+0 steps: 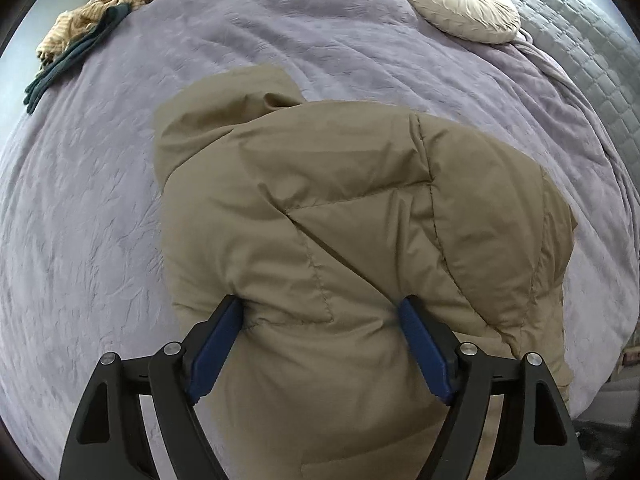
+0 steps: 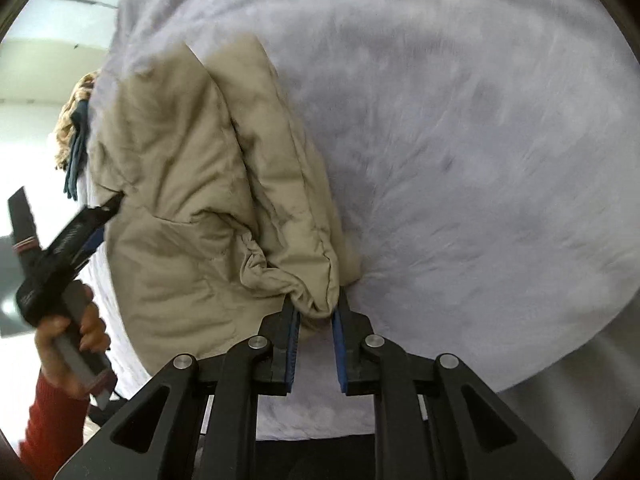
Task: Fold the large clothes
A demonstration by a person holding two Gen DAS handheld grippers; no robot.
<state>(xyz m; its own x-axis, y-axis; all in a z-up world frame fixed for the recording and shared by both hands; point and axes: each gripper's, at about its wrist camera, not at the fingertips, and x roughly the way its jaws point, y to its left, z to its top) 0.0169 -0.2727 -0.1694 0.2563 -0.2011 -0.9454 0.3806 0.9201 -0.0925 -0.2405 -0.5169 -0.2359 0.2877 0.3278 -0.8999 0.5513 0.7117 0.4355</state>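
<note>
I see a khaki quilted coat [image 1: 328, 208] on a lavender bedspread [image 1: 88, 200] with a faint leaf pattern. My claws [image 1: 322, 316] are black with blue pads [image 1: 420, 344]. The cushion [image 1: 460, 6] is cream; my sleeve [image 2: 52, 420] is red.

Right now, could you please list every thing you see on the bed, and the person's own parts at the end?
puffer jacket: one, khaki, lying on the middle of the bed
bedspread: one, lilac, covering the bed under the jacket
round cushion: one, cream, far right part of the bed
clothes pile: one, tan and dark green, far left edge
left hand-held gripper: one, black with blue pads, open astride the jacket
right hand-held gripper: one, same colours, shut on the jacket cuff
hand: one, red sleeve, holding the left gripper
</note>
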